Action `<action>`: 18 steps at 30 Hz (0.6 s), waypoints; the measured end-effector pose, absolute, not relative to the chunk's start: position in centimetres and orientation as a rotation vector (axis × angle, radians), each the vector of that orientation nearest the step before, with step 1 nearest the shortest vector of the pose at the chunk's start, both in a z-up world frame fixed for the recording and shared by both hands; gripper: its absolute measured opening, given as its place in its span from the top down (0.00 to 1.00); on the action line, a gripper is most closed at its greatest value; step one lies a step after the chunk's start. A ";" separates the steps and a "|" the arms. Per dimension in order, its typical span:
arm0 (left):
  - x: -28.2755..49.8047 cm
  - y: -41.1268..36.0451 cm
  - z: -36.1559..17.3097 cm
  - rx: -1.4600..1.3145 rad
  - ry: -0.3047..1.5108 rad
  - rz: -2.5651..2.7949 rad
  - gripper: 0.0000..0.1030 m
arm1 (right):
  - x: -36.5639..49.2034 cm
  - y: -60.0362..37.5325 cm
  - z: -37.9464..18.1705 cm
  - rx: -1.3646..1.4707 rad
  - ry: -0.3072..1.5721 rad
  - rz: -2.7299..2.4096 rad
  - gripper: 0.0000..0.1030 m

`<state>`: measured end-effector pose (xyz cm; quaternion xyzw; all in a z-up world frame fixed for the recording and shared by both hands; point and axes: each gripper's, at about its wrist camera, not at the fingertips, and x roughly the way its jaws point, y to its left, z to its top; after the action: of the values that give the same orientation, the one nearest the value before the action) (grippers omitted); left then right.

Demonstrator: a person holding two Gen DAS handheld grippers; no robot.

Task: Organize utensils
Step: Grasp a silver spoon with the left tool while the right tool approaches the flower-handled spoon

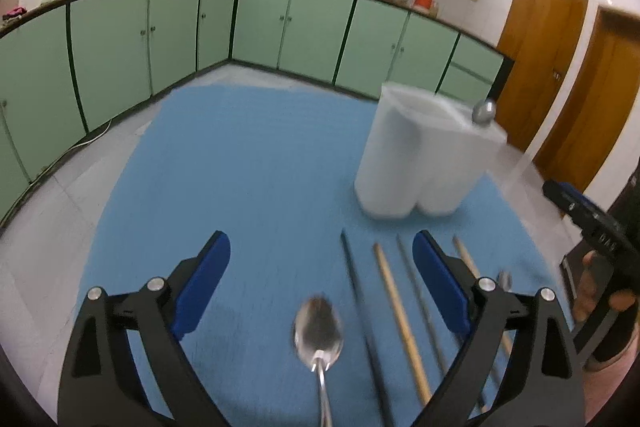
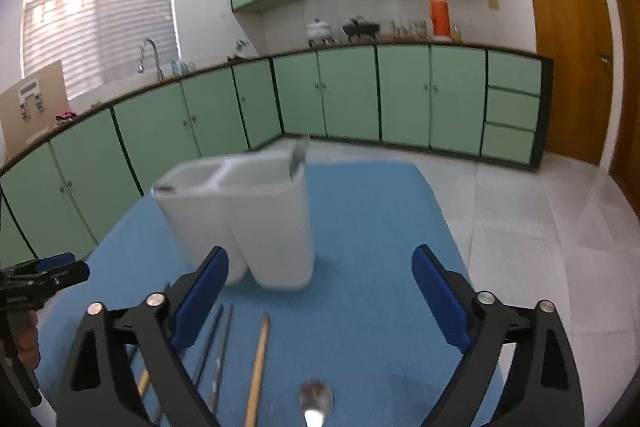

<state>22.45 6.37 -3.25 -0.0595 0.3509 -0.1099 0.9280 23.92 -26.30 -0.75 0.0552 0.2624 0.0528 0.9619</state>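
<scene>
Left tool (image 1: 320, 283) and right tool (image 2: 320, 291), both spread and empty, hover over the blue-covered worktop (image 1: 240, 163), where a steel spoon (image 1: 319, 331) and wooden and dark chopsticks (image 1: 400, 323) lie at lower frame before the white two-compartment plastic holder (image 1: 416, 163); centring one utensil between the pads should give a secure pinch.

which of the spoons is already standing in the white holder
The spoon whose bowl pokes above the holder's right rim; the other spoons lie flat on the blue mat.
</scene>
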 end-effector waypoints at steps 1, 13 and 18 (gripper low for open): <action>22.1 6.4 -3.8 -0.108 0.733 -0.218 0.13 | 23.5 -26.2 -1.2 0.105 0.545 0.099 0.10; 22.7 6.5 -8.4 -0.103 0.863 -0.183 0.15 | 22.6 -26.4 -4.6 0.093 0.667 0.078 0.10; 23.6 6.5 -9.2 -0.095 0.886 -0.183 0.27 | 22.7 -25.9 -5.5 0.074 0.682 0.089 0.10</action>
<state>23.61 6.48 -9.24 -0.0457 0.4277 -0.0884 0.8984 22.65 -25.93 -5.54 0.0364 0.3342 0.0437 0.9408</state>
